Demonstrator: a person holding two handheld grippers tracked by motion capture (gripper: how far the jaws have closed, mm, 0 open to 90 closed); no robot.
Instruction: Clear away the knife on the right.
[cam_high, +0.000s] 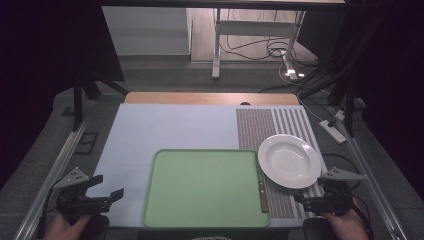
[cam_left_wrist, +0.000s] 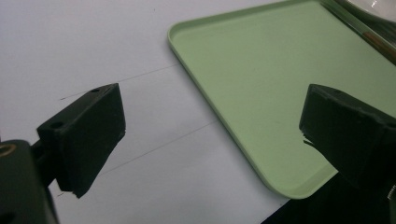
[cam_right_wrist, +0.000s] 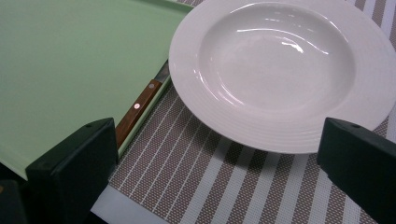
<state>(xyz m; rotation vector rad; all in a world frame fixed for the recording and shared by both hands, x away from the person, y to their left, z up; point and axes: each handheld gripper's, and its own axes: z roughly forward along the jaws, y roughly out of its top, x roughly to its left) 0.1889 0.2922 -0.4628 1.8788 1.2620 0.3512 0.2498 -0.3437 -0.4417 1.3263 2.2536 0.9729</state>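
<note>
A light green tray (cam_high: 200, 187) lies empty at the front middle of the table. A white deep plate (cam_high: 289, 161) rests on a striped placemat (cam_high: 270, 125) to its right, its rim reaching over the tray's far right corner. A wooden-handled knife (cam_high: 263, 196) lies along the tray's right edge; in the right gripper view its blade runs under the plate (cam_right_wrist: 280, 70) and its handle (cam_right_wrist: 137, 109) shows. My left gripper (cam_high: 109, 186) is open at the front left, beside the tray (cam_left_wrist: 261, 79). My right gripper (cam_high: 306, 196) is open just in front of the plate. Both hold nothing.
A pale blue-white mat (cam_high: 170, 130) covers the tabletop, with a wooden strip (cam_high: 210, 98) along the far edge. Metal rails (cam_high: 60, 165) run down both sides. Beyond the table are a desk frame (cam_high: 216, 45), cables and a power strip (cam_high: 332, 131) on the floor.
</note>
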